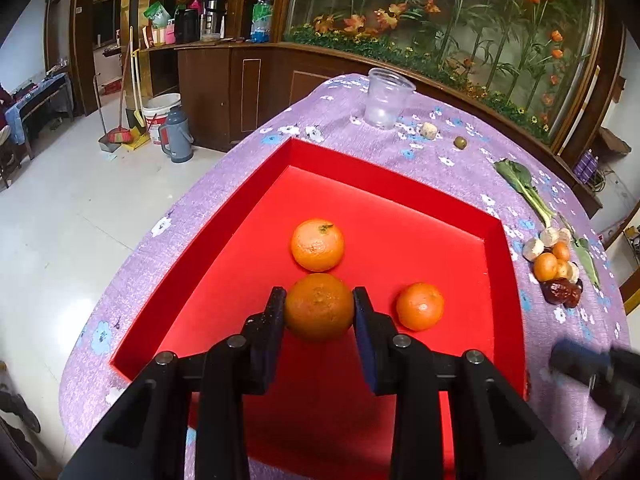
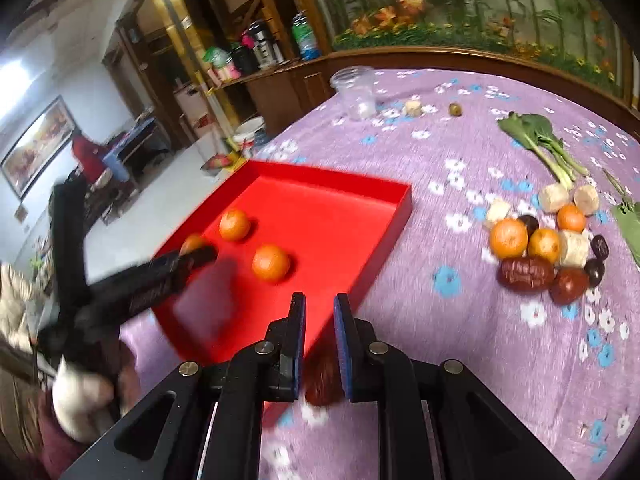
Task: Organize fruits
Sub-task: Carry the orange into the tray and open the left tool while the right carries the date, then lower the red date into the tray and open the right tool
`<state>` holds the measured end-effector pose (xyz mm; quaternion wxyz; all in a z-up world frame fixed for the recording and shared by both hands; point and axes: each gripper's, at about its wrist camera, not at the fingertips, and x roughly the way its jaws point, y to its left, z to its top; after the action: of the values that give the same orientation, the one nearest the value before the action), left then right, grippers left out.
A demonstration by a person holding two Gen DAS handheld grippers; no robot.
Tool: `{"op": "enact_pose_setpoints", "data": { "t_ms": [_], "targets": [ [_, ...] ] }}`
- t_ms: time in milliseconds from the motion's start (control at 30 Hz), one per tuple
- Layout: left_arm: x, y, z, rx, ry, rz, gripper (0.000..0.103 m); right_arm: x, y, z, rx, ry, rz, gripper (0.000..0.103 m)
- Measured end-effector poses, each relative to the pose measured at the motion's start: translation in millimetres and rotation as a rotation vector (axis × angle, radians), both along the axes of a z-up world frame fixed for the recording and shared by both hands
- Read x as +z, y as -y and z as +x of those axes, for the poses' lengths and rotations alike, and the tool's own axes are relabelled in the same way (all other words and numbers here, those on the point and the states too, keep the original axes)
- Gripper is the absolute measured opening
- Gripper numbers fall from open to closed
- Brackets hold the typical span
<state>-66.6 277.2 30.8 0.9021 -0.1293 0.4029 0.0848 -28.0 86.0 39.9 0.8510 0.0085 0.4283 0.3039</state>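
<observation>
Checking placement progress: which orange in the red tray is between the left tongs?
The nearest orange, darker than the other two oranges, sits between the left tongs.

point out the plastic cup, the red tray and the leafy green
plastic cup [image 1: 386,102], left wrist view, its clear side wall
red tray [image 1: 224,236], left wrist view, its left inner wall
leafy green [image 2: 532,128], right wrist view, its leaf

Inside the red tray [image 1: 256,216], the upper left floor lies bare, while three oranges crowd its lower middle. Right of the tray wall, open purple cloth [image 2: 460,340] leaves passage toward the fruit pile [image 2: 548,248] (greens [image 2: 540,140] lie above it).
</observation>
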Motion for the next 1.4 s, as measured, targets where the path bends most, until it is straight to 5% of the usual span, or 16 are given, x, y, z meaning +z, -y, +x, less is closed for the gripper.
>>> {"op": "enact_pose_setpoints", "data": {
  "t_ms": [100, 267, 367, 500, 833, 1000, 1167, 1400],
  "targets": [
    [-5, 3, 4, -0.005, -0.013, -0.008, 0.032, -17, -5, -13, 0.047, -0.013, -0.078, 0.017],
    [-2, 5, 2, 0.002, -0.017, 0.010, 0.033, -19, -2, -15, 0.012, 0.011, -0.093, 0.031],
    [4, 1, -1, 0.023, -0.008, 0.022, 0.033, -25, 7, -14, -0.010, -0.014, -0.095, 0.031],
    [13, 3, -6, 0.026, 0.019, 0.024, 0.042, -31, 9, -16, 0.003, -0.051, -0.049, 0.031],
    [32, 14, -16, 0.008, 0.077, 0.049, 0.046, -46, 22, -3, -0.009, -0.167, 0.083, 0.030],
    [34, 6, -19, 0.034, 0.087, 0.055, 0.046, -24, 25, -15, -0.036, -0.081, 0.062, 0.030],
    [32, -6, -22, 0.080, 0.080, 0.089, 0.046, 4, -2, -22, 0.054, -0.020, 0.058, 0.030],
    [29, -20, -26, 0.114, 0.067, 0.120, 0.057, -19, -56, -18, 0.156, -0.041, -0.032, 0.031]
  ]
}}
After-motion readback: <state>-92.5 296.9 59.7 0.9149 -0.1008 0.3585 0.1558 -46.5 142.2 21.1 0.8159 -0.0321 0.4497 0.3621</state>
